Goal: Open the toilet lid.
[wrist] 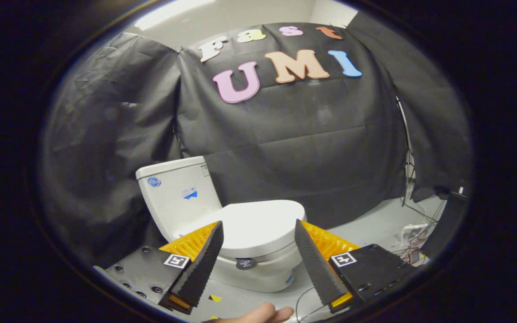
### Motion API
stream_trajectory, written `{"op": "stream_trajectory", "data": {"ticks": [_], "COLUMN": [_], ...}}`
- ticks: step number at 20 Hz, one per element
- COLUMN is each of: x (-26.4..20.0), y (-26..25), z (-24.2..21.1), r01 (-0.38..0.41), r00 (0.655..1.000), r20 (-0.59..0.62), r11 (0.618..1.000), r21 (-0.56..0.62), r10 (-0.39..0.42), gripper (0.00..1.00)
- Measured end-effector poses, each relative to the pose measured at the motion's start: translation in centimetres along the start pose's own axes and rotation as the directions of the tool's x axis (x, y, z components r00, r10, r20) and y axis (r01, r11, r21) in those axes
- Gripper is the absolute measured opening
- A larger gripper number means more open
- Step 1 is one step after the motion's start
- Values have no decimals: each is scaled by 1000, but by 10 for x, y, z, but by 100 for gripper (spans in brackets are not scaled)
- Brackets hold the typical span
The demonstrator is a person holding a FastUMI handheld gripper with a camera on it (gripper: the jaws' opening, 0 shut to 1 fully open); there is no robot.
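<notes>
Two fingers of the claw (258,229) stand wide apart, gripping nothing. Beyond them and partly between their tips sits the toilet (240,242), its lid (258,224) down flat over the bowl. The tank (177,193) rises behind the lid, off toward the left finger, backed by the black cloth wall (285,148). Loose wires (413,242) lie on the pale floor (366,224) beyond the right finger. A person's fingertips (263,314) show just below the claw.

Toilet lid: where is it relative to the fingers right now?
In the gripper view the closed toilet lid lies just ahead of the open gripper, framed between its fingers, with the tank behind on its left.
</notes>
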State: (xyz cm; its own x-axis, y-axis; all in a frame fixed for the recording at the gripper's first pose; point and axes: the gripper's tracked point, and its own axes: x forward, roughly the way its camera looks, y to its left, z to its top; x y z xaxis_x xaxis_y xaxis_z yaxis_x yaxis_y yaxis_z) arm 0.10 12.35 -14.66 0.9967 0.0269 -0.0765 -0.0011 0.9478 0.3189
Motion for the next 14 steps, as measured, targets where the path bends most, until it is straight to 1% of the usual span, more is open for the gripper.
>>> {"op": "stream_trajectory", "data": {"ticks": [2,4,7,9,11,14], "x": [5,11,22,28,34,39], "y": [3,5,4,2,-4,-3], "z": [-7,-15,-42,-59,-71,-97], "r01": [-15,-27,-20,-7,24,70], "r00": [1000,1000,998,995,994,988], "r20": [-4,-8,-56,-88,-108,-156], "r11": [999,992,971,947,914,870], "r21": [48,121,237,320,406,489], "r10": [15,28,35,37,22,8], "gripper": [99,99,99,99,99,99]}}
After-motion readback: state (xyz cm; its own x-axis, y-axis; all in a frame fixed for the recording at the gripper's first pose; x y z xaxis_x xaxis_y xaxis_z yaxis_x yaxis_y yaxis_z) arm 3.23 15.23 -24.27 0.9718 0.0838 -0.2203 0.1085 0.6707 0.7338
